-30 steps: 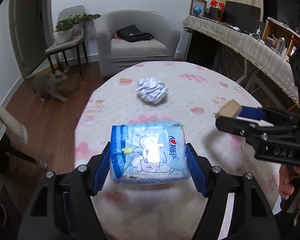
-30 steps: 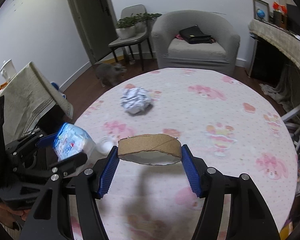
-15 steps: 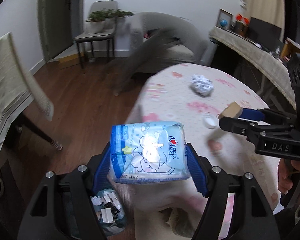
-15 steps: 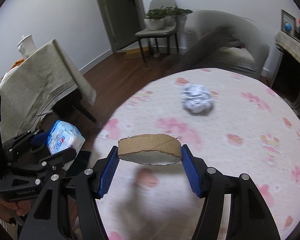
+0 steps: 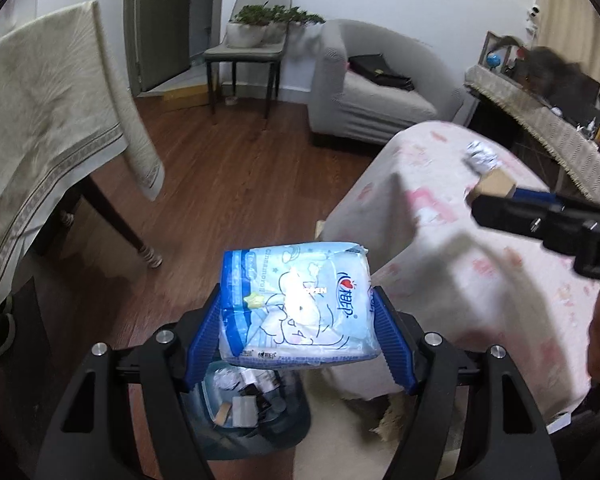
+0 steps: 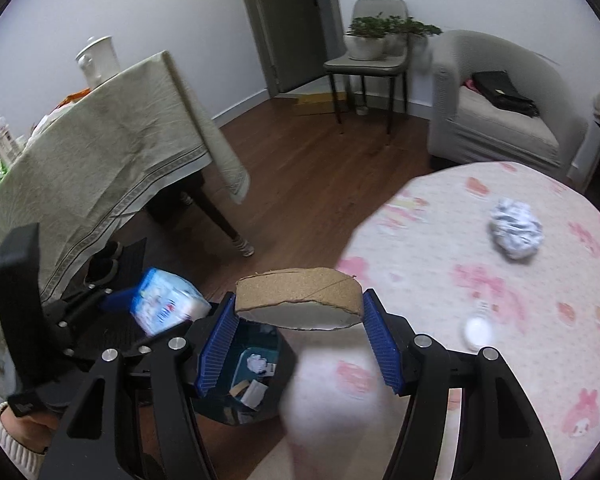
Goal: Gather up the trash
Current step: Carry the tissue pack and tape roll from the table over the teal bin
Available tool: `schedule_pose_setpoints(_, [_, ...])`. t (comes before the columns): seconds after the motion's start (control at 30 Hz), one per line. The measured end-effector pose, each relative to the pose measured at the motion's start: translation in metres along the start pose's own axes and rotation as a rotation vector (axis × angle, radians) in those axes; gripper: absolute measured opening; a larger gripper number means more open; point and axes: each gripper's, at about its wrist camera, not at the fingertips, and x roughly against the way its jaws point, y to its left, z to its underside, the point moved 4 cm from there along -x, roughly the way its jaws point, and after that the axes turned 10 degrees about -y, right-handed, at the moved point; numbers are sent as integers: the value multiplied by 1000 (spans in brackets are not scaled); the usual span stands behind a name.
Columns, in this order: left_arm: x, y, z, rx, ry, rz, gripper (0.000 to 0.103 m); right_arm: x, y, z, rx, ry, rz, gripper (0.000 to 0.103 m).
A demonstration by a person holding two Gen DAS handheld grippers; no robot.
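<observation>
Here, left gripper (image 5: pixel 298 312) pinches a tissue pack (image 5: pixel 296 304) above the bin (image 5: pixel 260 408), seemingly to drop it; right gripper (image 6: pixel 298 312) clamps a cardboard roll (image 6: pixel 298 296).

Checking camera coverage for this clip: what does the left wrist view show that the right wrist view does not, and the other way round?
Only the left wrist view shows the printed face of the tissue pack in the left gripper, and the cluttered side counter. Only the right wrist view shows the white jar on the draped table, the small white cap on the pink tablecloth, and the cardboard piece filling the right gripper. Both show the trash bin below, the crumpled paper ball, armchair and plant chair.
</observation>
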Motion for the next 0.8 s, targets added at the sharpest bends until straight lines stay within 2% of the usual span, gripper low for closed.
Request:
schedule_pose_setpoints(0.13, [3,18,11,-1,16,-23,73,-9,19,-2,16,8,-26,64])
schedule_pose_setpoints(0.4, [3,57,32,62,52,-57,73,-25,56,-4,39,20,-74,64])
schedule_pose_setpoints(0.8, [-23,100,81,100,179,-105,73,-62,95,6,68,86,-110,64])
